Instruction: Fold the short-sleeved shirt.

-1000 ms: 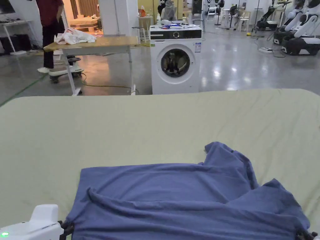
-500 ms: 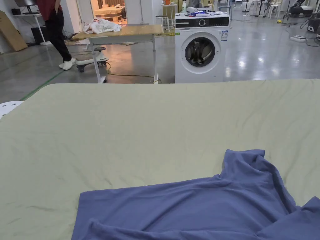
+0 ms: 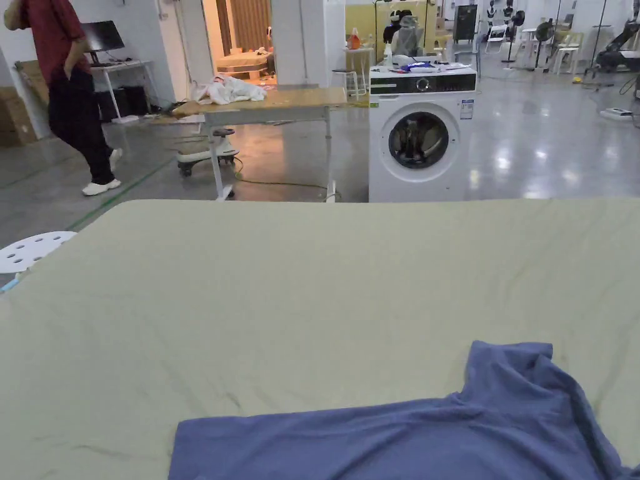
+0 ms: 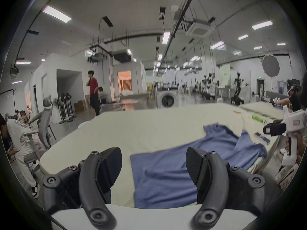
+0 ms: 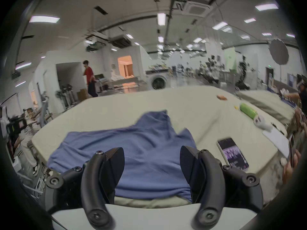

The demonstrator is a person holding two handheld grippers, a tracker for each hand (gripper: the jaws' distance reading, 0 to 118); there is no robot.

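Note:
A blue short-sleeved shirt (image 3: 406,431) lies spread on the pale green table cover (image 3: 250,281), with one sleeve bunched up toward the far right. In the left gripper view the shirt (image 4: 174,172) lies ahead and to the right of my left gripper (image 4: 153,152), which is open with nothing between its jaws, just off the table's near edge. My right gripper (image 5: 152,150) is open too and hovers before the shirt (image 5: 146,150) at its near hem, touching nothing. The right gripper (image 4: 274,129) also appears at the far right of the left gripper view.
A phone (image 5: 232,152), a green bottle (image 5: 248,112) and papers lie on the table's right side. Beyond the table stand a washing machine (image 3: 422,134) and a wooden table (image 3: 269,106). A person in red (image 3: 69,94) walks at far left. A white stool (image 3: 31,250) is beside the left edge.
The head camera has tilted up and shifted. One second ago both grippers were at the shirt's near corners; now they are back from the edge and open. The person in red has walked left.

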